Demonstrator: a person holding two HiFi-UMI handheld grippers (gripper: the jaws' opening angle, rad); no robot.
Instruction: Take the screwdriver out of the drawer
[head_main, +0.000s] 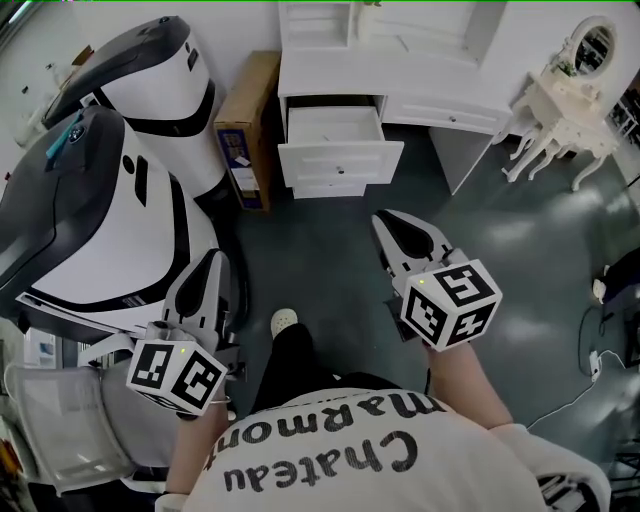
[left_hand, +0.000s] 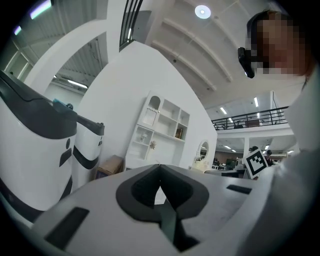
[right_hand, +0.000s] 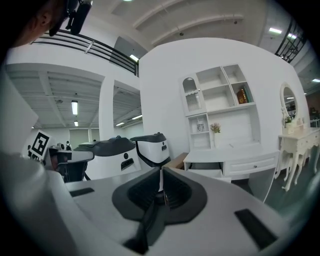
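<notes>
Glossy grey floor; the white bench's boxy drawer stands open. On my left gripper and right gripper, jaws pressed together, empty.

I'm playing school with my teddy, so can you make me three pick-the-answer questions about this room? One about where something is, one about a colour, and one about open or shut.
1. In the head view, what stands just left of the drawer?
A) a brown box
B) a bike
C) a bed

2. What colour is the desk?
A) red
B) white
C) green

3. The drawer is
A) shut
B) lying on the floor
C) pulled open

Answers:
1 A, the box stands right beside the desk.
2 B, the desk is white all over.
3 C, the drawer sticks out and you can see inside it.
</notes>
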